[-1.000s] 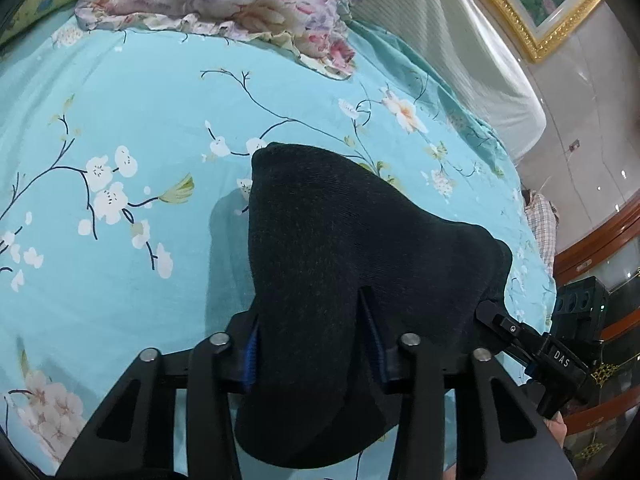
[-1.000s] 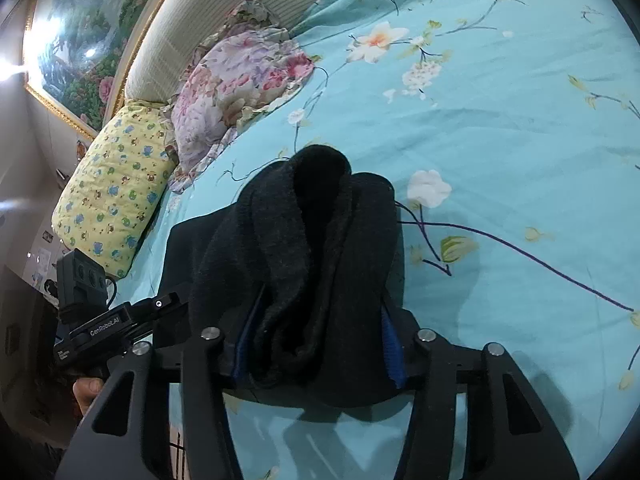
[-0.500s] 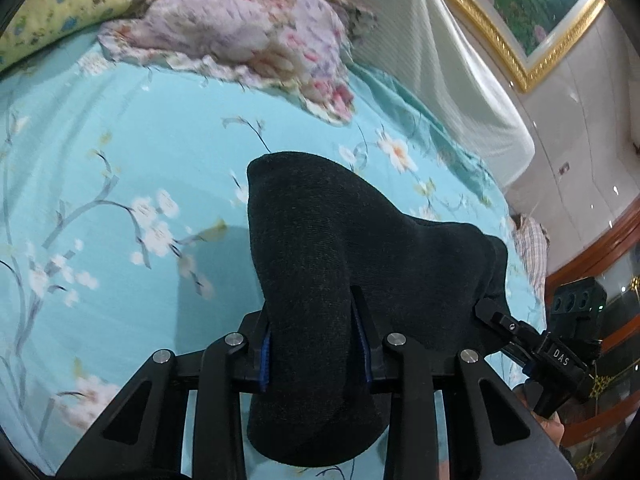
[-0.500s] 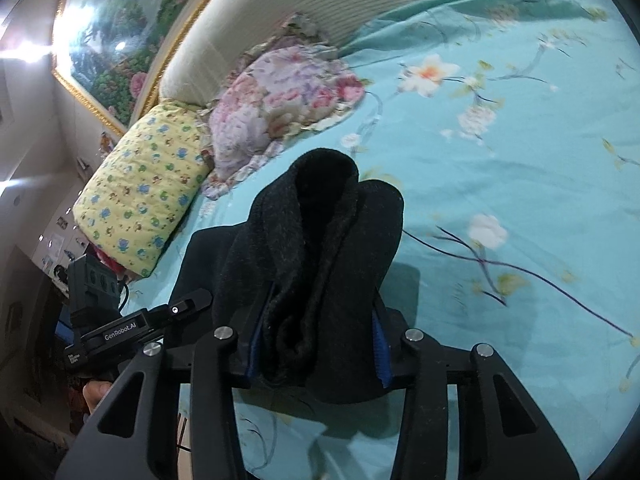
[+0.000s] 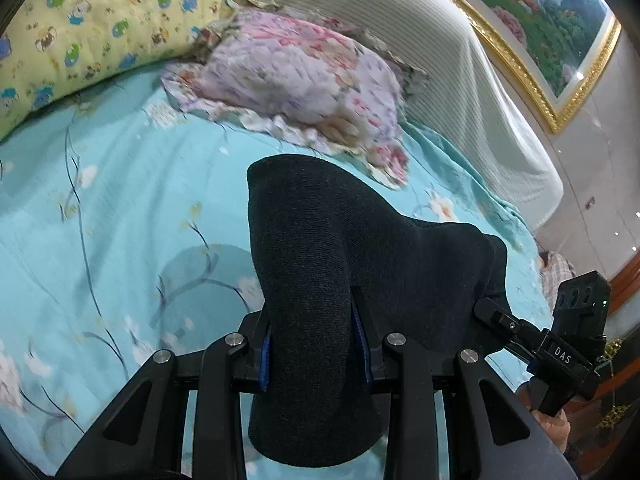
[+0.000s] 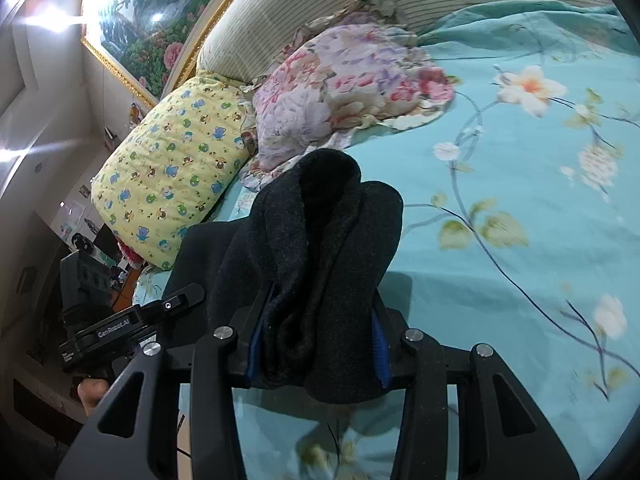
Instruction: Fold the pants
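The dark knit pants [image 5: 320,248] hang as a folded bundle above the teal flowered bedsheet [image 5: 100,220]. My left gripper [image 5: 314,344] is shut on one end, its blue pads pressing the fabric from both sides. In the right wrist view the pants [image 6: 320,232] show rolled layers, and my right gripper [image 6: 318,344] is shut on the other end. Each gripper shows in the other's view: the right gripper [image 5: 486,308] at the bundle's right edge, the left gripper [image 6: 192,294] at its left edge. The cloth hides the fingertips.
A yellow cartoon-print pillow [image 5: 100,20] and a pink floral pillow [image 5: 304,76] lie ahead against a striped padded headboard [image 5: 440,60]. A gold-framed painting [image 5: 540,20] hangs above it. A person's hand [image 5: 552,428] holds the right gripper. Bare sheet [image 6: 520,200] stretches to the right.
Both grippers have risen with the pants and moved toward the pillows and headboard. Both pairs of jaws have narrowed a little on the fabric.
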Motion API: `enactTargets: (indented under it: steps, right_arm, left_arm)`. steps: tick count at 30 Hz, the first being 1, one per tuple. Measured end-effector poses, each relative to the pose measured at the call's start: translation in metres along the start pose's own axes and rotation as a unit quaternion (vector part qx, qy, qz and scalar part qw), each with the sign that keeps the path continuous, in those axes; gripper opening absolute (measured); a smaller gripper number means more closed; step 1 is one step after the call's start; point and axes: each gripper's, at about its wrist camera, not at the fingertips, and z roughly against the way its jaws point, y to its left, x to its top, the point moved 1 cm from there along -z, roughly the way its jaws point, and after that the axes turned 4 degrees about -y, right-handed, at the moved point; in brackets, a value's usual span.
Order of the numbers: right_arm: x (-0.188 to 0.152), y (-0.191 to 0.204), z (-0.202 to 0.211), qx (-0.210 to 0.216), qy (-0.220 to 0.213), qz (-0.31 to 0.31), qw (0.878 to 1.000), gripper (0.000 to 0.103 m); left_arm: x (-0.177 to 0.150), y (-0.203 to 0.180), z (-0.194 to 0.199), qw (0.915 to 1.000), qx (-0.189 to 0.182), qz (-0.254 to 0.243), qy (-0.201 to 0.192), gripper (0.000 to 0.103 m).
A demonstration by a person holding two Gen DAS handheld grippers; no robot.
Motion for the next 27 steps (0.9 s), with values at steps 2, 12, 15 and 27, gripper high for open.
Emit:
enactTargets:
  steps: [2, 12, 15, 27]
  right_arm:
    - [0.005, 0.004, -0.01, 0.002, 0.001, 0.004, 1.0, 0.044]
    - [0.03, 0.014, -0.058, 0.012, 0.014, 0.019, 1.0, 0.044]
    - [0.034, 0.013, -0.07, 0.012, 0.02, 0.022, 0.999, 0.044]
    - [0.038, 0.0, -0.1, 0.009, 0.045, 0.02, 0.999, 0.045]
  left_arm:
    - [0.007, 0.005, -0.001, 1.0, 0.006, 0.003, -0.005, 0.032]
    - [0.035, 0.029, -0.02, 0.9993, 0.03, 0.012, -0.017, 0.032]
    - [0.038, 0.035, -0.026, 0.9992, 0.034, 0.016, -0.016, 0.032]
    - [0.035, 0.048, -0.046, 0.9989, 0.042, 0.021, -0.004, 0.033]
